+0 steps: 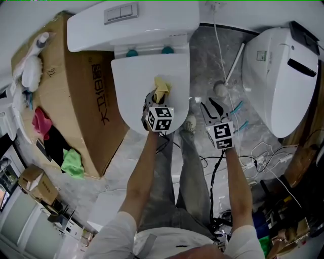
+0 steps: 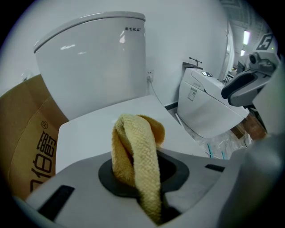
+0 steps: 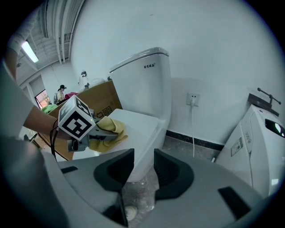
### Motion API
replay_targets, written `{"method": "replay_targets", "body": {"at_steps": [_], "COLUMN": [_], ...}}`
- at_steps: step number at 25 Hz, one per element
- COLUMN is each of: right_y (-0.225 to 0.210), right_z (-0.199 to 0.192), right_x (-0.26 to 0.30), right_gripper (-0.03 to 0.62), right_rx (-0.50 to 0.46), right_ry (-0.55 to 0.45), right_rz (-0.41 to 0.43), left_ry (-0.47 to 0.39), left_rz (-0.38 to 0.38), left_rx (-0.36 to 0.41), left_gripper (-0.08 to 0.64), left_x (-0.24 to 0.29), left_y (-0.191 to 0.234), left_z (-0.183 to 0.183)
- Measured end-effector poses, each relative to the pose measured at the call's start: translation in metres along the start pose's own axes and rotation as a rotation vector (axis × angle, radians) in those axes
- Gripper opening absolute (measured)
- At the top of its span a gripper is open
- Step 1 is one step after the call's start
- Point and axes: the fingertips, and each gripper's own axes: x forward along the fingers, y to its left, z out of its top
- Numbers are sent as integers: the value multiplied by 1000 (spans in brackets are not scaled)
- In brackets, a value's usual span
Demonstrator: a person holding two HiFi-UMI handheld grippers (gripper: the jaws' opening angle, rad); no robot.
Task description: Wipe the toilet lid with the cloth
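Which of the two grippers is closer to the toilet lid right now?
Left. The left gripper is over the lid, shut on the cloth; the right gripper hangs open beside it, above the floor.

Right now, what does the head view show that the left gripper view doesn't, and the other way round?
Only the head view: the flush buttons on top of the tank, and a pink cloth and a green cloth lying in the cardboard box.

Only the left gripper view: the small label on the tank's front, and a close look at the left hand-held gripper shut on the yellow cloth.

Both: that cloth, the toilet lid, and a second toilet nearby.
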Motion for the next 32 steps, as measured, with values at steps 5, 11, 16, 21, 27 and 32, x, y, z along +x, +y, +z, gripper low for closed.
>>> {"method": "replay_targets", "body": {"at_steps": [5, 11, 16, 21, 27, 32], "right_y": [-4, -7, -2, 5, 13, 28], "right_z": [-12, -27, -37, -43, -46, -48], "right_x": [-10, -21, -23, -25, -24, -20], "right_gripper": [153, 153, 153, 153, 153, 153], "right_rx": [22, 35, 42, 36, 20, -13], "right_ry": [0, 10, 18, 30, 36, 46], "right_rz": [-18, -38, -36, -25, -13, 16], "left_ry": [-9, -21, -26, -26, -28, -21], "left_rz": [-58, -140, -185, -223, -243, -244], "left_rx": [30, 48, 56, 50, 12, -8], "left_gripper": [80, 80, 80, 80, 80, 80], "left_x": [3, 3, 1, -6, -15, -26], "left_y": [-25, -58, -79, -96, -100, -97], "left_z": [6, 8, 4, -7, -23, -40]}}
